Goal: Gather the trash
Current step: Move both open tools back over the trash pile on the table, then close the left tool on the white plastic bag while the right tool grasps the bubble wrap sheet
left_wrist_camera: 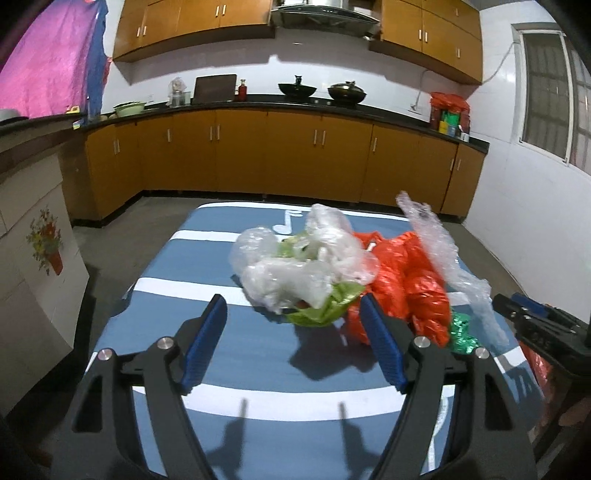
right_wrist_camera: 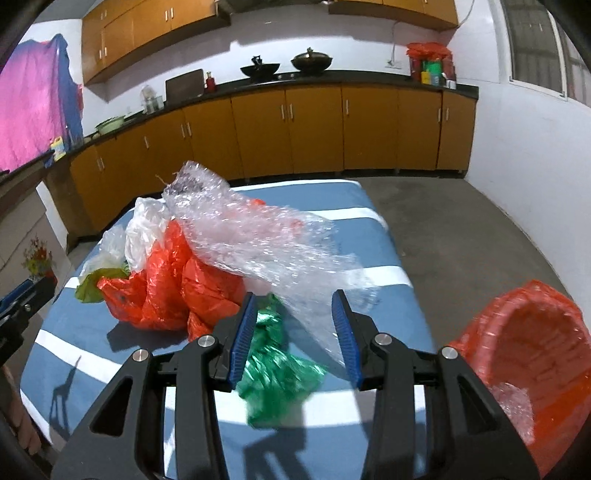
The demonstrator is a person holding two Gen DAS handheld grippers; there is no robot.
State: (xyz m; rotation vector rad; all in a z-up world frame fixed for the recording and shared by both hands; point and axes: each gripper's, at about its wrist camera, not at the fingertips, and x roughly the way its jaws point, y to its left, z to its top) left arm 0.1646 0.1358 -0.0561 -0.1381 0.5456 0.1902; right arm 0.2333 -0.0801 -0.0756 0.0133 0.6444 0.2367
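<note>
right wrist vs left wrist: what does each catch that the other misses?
Right wrist only: the orange bin lined with an orange bag at the table's right side, bubble wrap already inside, and the full spread of the green foil bag.

Left wrist only: the range hood above the stove, and the white music note on the tablecloth.

Both: the blue striped table, clear plastic bags, orange bag, bubble wrap, and the counter with two woks. The left gripper and right gripper are both open and empty.
</note>
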